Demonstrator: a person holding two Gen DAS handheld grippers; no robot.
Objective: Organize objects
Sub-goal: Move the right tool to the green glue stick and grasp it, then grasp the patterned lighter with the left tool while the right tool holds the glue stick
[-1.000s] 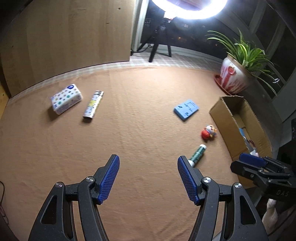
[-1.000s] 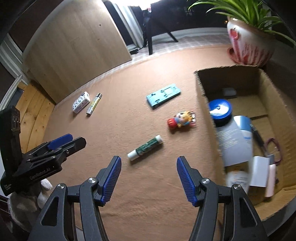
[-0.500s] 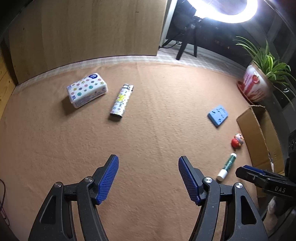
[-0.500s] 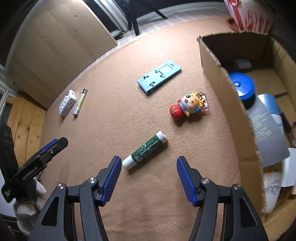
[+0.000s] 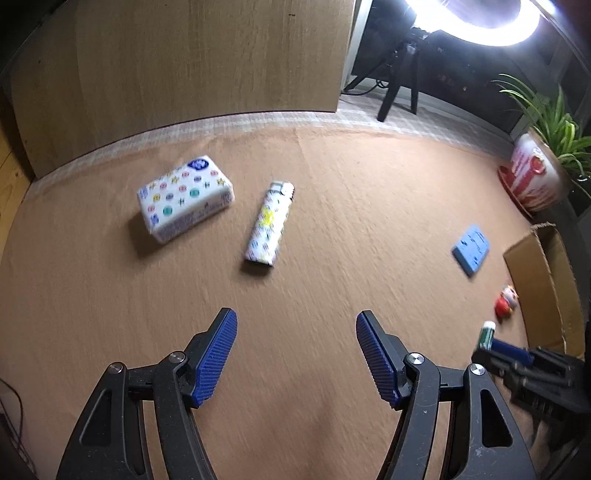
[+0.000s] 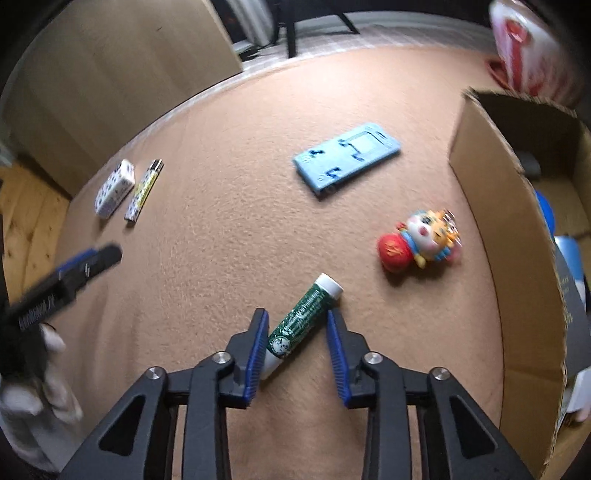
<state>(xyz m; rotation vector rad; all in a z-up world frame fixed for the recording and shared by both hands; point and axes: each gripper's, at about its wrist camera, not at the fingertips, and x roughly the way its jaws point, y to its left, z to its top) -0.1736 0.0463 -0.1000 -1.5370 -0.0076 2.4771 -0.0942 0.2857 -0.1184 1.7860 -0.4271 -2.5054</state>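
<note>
Because the cardboard box stands just beside the work at three o'clock, a hasty swing could clip its wall. The left gripper hovers released over bare carpet, the lighter at its twelve o'clock. The right gripper is closing around the green tube, which lies skewed between the jaws; it may twist or squirt free

A ring light far ahead and to the right of the left hand-held gripper glares white, blown out. Elsewhere the room is dim; things cast soft shadows toward the camera. Both views show motion blur, strongest near the edges, with fisheye bending and dark corners.
</note>
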